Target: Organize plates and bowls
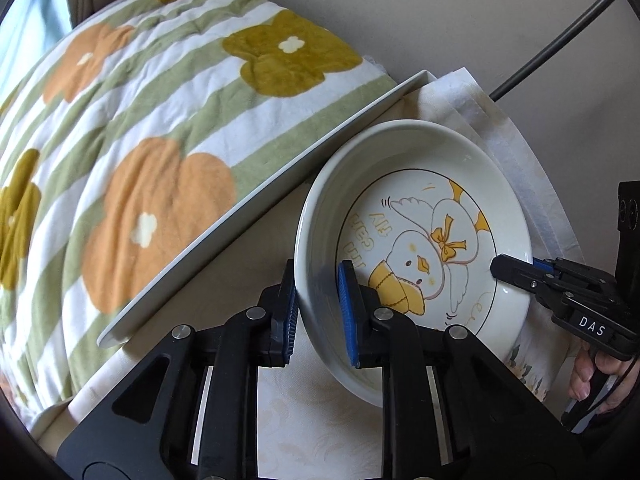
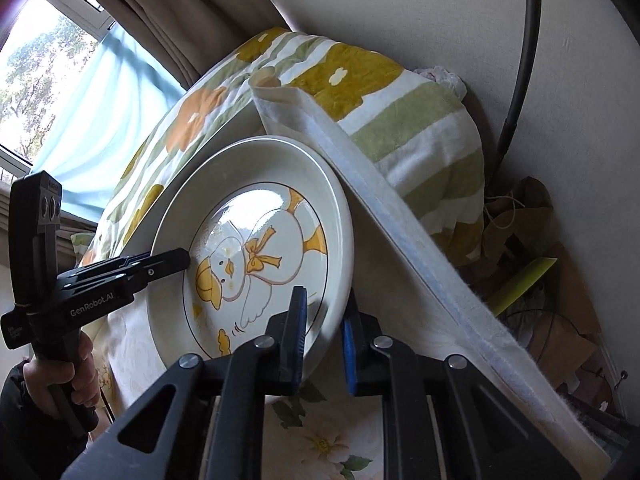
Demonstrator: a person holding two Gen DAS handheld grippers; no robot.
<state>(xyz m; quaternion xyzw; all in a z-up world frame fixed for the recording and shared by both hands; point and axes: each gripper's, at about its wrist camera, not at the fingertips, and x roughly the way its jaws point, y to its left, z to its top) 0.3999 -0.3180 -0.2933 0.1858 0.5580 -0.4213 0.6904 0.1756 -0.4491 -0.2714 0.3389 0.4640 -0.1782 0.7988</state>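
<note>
My worry: the dish (image 1: 416, 256), lower right of my left view and tilted off the table (image 1: 320, 420), slips if either grip slackens. My left gripper (image 1: 318, 312) is narrowed, pinching its near rim; my right gripper (image 2: 324, 340) pinches the opposite rim.

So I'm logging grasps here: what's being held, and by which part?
The duck plate, by its rim: left gripper and right gripper straddle opposite edges.
</note>
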